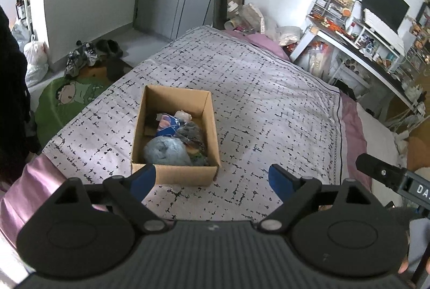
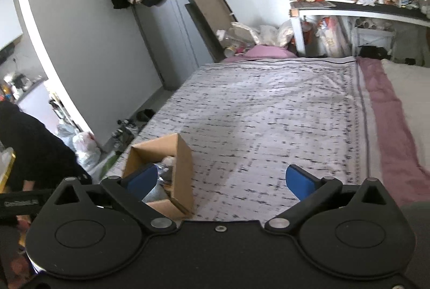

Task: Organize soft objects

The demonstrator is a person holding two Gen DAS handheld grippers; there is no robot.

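Resting on the patterned bed cover (image 1: 255, 90), a cardboard box (image 1: 174, 176) is being shown holding soft objects.
A grey-blue plush (image 1: 164, 152) is being kept inside; left gripper (image 1: 212, 178) and right gripper (image 2: 227, 181) are being held with jaws spread, empty.

Both wrist views look down the bed (image 1: 268, 90), sharing the box (image 2: 182, 154).
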